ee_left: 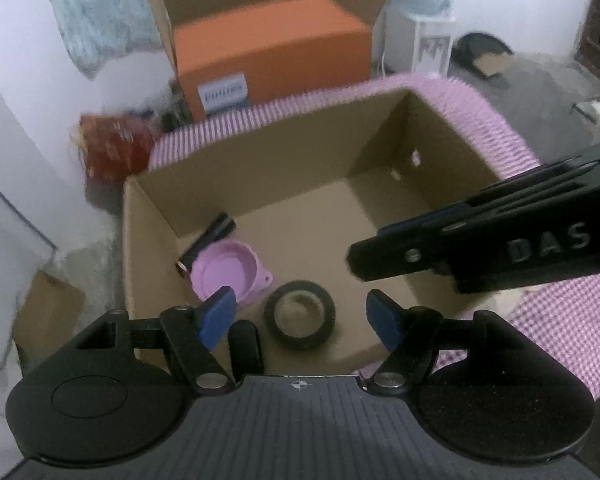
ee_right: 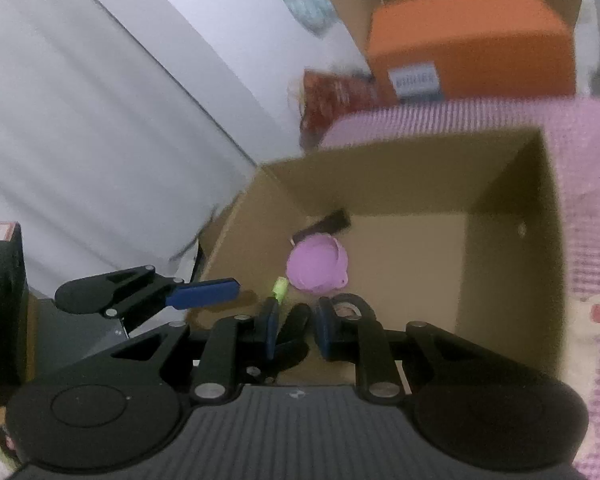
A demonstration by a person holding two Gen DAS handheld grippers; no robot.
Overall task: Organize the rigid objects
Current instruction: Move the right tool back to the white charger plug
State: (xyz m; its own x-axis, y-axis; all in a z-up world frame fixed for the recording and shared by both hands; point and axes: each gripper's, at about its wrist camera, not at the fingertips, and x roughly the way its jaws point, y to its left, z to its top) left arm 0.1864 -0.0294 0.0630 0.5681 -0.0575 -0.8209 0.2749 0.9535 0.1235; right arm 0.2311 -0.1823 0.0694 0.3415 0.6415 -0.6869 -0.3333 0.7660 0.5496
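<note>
Open cardboard box (ee_left: 148, 216) on pink checked cloth (ee_left: 560, 320). Inside, near left wall: pink round container (ee_left: 224, 276), dark cylinder (ee_left: 210, 242) behind, touching it; black tape roll (ee_left: 300, 314) just right.

Left gripper (ee_left: 302, 316) over box, jaws apart, empty.

Right gripper (ee_right: 294, 332) nearly closed on dark object, identity unclear. Right wrist view alone shows small green piece (ee_right: 279, 289); tape roll hidden there.

Home room, checked bedspread (ee_left: 560, 320), water dispenser (ee_left: 432, 36), stacked boxes (ee_left: 268, 60)

One cardboard box (ee_left: 148, 216); inside: one pink lid (ee_left: 224, 276), one tape roll (ee_left: 300, 314), one black cylinder (ee_left: 208, 242).
</note>
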